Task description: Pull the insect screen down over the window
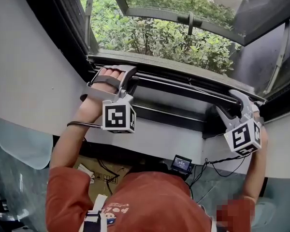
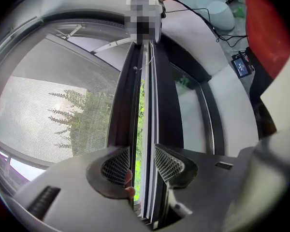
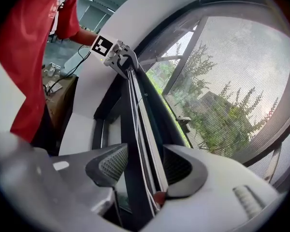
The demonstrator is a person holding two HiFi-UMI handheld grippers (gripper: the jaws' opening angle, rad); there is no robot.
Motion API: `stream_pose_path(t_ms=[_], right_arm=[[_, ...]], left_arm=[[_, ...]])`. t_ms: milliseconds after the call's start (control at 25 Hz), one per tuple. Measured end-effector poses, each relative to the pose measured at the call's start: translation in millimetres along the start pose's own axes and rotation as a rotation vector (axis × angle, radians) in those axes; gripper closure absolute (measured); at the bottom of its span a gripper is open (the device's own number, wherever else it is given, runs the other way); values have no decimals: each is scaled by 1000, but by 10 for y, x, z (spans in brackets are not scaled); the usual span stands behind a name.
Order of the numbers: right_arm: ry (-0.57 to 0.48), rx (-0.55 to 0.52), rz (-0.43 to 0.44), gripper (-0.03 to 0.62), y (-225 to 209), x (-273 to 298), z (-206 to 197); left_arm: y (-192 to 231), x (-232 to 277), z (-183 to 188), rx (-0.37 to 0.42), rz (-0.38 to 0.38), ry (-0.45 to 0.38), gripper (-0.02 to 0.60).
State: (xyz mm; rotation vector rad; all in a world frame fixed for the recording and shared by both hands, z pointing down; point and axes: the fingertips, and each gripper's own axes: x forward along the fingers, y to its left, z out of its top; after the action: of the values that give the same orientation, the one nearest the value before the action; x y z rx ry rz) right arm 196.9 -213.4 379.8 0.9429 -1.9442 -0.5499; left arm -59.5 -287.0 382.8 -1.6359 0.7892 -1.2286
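Note:
The insect screen's dark bottom bar (image 1: 183, 83) runs across the window, low above the dark sill (image 1: 164, 112), with the mesh (image 1: 150, 33) stretched above it. My left gripper (image 1: 117, 74) sits over the bar's left end and my right gripper (image 1: 236, 100) over its right end. In the left gripper view the bar (image 2: 146, 129) fills the gap between the jaws of my left gripper (image 2: 142, 163), which is shut on it. The right gripper view shows the same: the bar (image 3: 137, 105) lies between the pads of my right gripper (image 3: 146, 166), touching both.
Beyond the mesh an outward-hung window pane with a handle (image 1: 190, 19) stands open over green bushes. Below the sill are a white wall, a small device with a lit screen (image 1: 181, 164), cables and a cardboard box (image 1: 94, 173).

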Motion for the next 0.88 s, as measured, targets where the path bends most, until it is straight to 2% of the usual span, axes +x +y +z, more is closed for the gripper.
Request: stream_pose_path(t_ms=[560, 880], right_arm=[[-20, 37, -1, 355, 178, 145, -120], [-28, 56, -8, 355, 209, 172, -147]], left_arm=[[-249, 98, -28, -18, -37, -17, 420], [-312, 94, -15, -66, -56, -38, 420]])
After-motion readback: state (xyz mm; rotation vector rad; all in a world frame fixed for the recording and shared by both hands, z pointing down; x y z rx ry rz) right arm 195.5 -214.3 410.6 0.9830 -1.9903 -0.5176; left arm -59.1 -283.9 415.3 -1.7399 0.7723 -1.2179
